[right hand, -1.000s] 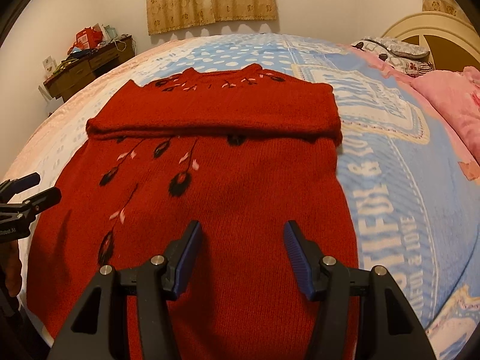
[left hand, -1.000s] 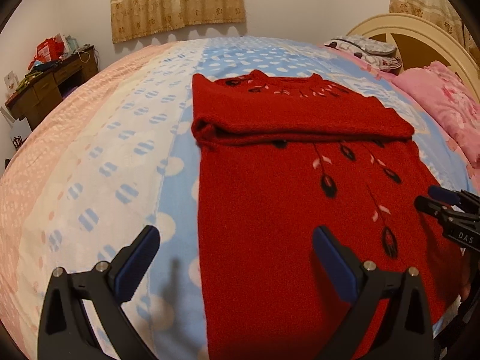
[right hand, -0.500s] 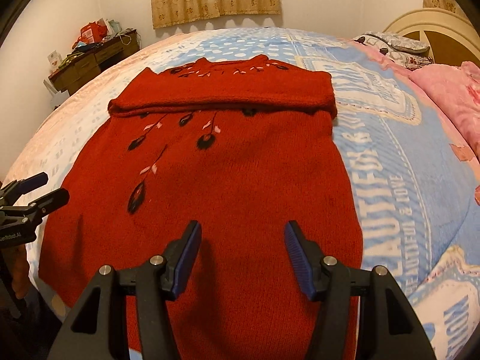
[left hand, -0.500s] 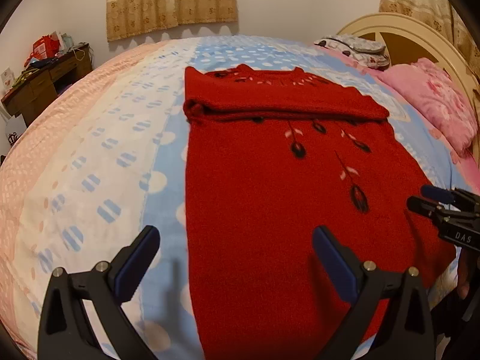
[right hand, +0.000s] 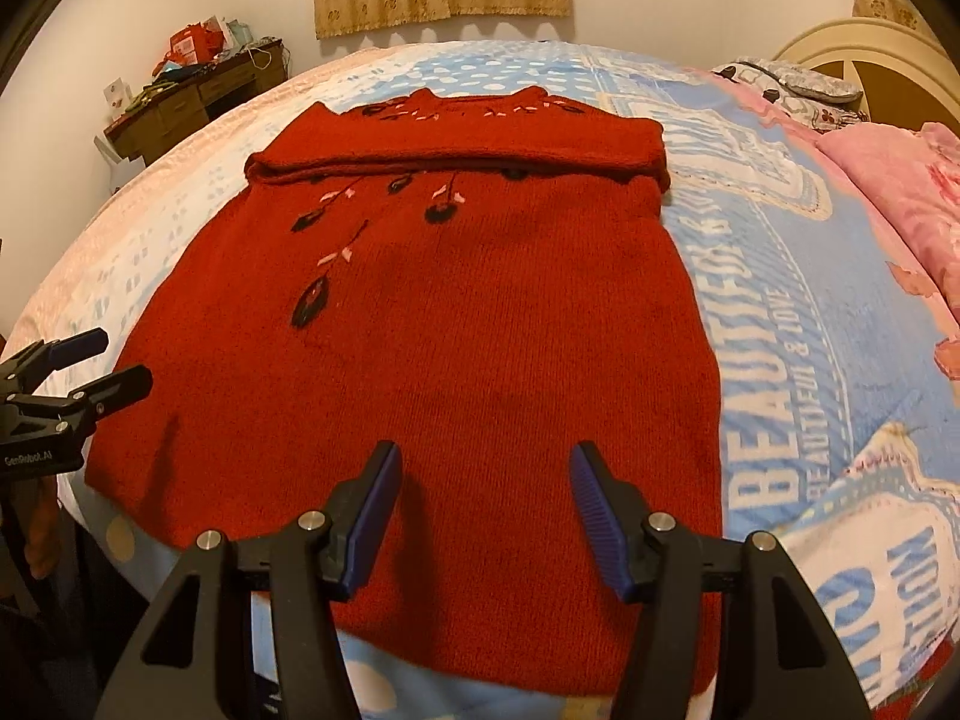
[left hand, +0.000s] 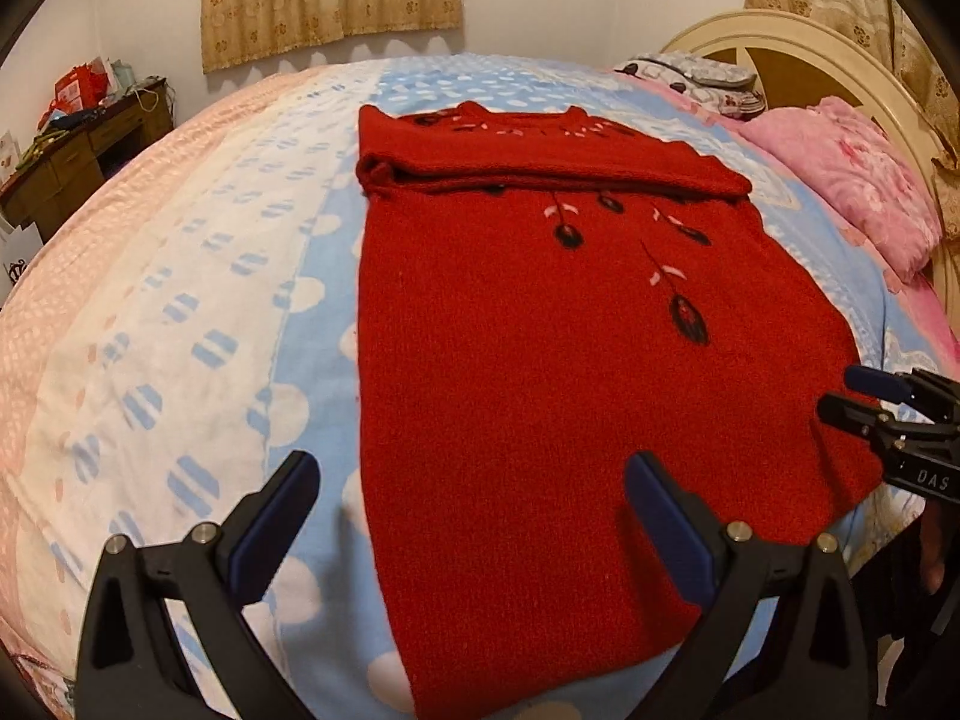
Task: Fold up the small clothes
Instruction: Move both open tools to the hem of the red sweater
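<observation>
A red knit sweater (left hand: 540,360) with dark leaf embroidery lies flat on the bed, its sleeves folded in a band across the chest (left hand: 540,162). It also shows in the right wrist view (right hand: 456,330). My left gripper (left hand: 471,516) is open and empty above the sweater's near left hem; it shows at the left edge of the right wrist view (right hand: 99,363). My right gripper (right hand: 483,510) is open and empty above the near hem; it shows at the right edge of the left wrist view (left hand: 852,393).
The bed has a blue, white and pink patterned cover (left hand: 180,300). Pink pillows (left hand: 840,174) and a cream headboard (left hand: 798,42) are at the right. A wooden desk with clutter (left hand: 78,138) stands at the far left by the wall.
Both grippers have drawn back toward the near edge of the bed, so the sweater's hem now shows. The jaws stay open and the sweater has not moved.
</observation>
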Action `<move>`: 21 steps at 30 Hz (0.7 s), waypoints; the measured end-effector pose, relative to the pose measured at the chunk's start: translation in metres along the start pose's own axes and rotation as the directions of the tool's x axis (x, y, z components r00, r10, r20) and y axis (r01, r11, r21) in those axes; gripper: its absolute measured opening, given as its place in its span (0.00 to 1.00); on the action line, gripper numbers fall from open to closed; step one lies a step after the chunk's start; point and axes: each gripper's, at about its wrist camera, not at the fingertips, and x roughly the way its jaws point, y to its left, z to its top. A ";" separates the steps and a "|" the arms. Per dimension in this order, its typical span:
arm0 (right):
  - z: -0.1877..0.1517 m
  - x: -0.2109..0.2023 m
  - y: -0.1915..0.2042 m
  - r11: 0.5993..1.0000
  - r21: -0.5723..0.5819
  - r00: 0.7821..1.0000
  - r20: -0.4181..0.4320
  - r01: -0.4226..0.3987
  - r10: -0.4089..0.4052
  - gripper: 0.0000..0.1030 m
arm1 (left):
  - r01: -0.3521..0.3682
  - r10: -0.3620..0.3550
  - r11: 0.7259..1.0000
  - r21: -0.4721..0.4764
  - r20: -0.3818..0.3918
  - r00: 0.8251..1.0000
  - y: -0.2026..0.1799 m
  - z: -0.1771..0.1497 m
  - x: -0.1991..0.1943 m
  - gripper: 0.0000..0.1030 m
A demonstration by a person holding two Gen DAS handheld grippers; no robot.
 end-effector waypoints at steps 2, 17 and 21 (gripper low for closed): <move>-0.004 -0.003 0.001 1.000 -0.002 1.000 -0.003 0.002 -0.002 0.58 | 0.002 -0.002 1.000 0.002 -0.001 1.000 -0.001 -0.003 -0.003 1.00; -0.037 -0.016 -0.003 0.999 -0.004 0.999 -0.040 0.035 -0.035 0.58 | 0.075 -0.074 0.997 0.002 -0.061 0.995 -0.006 -0.031 -0.013 0.90; -0.045 -0.020 -0.011 0.999 0.014 0.998 -0.045 0.046 -0.045 0.58 | 0.115 -0.119 0.992 -0.042 -0.094 0.988 0.001 -0.042 -0.013 0.79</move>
